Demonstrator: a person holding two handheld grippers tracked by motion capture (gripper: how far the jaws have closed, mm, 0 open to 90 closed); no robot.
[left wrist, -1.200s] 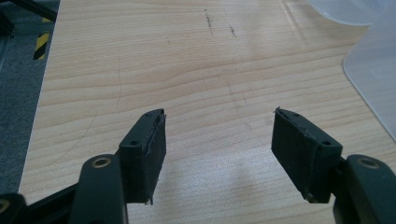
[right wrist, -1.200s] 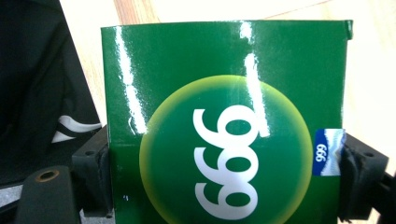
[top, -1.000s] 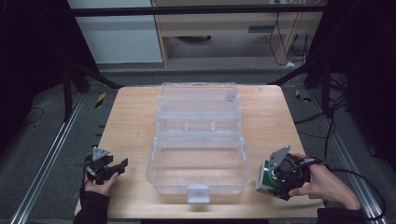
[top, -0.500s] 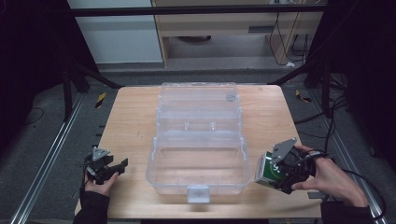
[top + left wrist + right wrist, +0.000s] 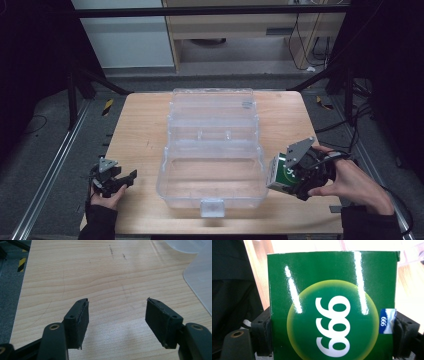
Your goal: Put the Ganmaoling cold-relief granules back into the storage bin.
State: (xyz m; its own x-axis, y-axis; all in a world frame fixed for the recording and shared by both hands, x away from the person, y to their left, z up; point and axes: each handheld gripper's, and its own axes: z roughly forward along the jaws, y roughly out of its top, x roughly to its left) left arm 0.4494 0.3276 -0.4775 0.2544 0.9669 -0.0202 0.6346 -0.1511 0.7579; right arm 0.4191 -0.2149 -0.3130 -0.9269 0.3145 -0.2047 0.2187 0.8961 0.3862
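Pick-up stage: complete, judging by the grip. Green box [image 5: 332, 305] clamped between the two pads of the right gripper [image 5: 295, 172], one pad on each side edge, white numerals and a yellow-green disc facing the right gripper view. Box held clear of the counter [image 5: 135, 125], tilted, just beside the right wall of the clear plastic case [image 5: 210, 150], near its front right corner.

Case status: open, lid folded back toward the far edge of the counter. Front tray of the case apparently empty; nothing visible inside through the clear walls. Latch tab at the front centre, hanging free.

Left gripper [image 5: 117, 181]: resting low near the front left corner of the counter, well apart from the case, jaws spread wide with nothing between them. Bare wood grain between the pads [image 5: 77, 322] in the left gripper view, with a corner of the case at the upper right.

Remaining, as a judgement:
- Carry the box over the right wall of the case.
- Lower into the front tray and level out the tilt.
- Release the grip and withdraw.
- Possibly fold the lid down and press the latch, with the left gripper free for steadying.

Overall progress: early to middle. Item secured and lifted; placement not yet made.
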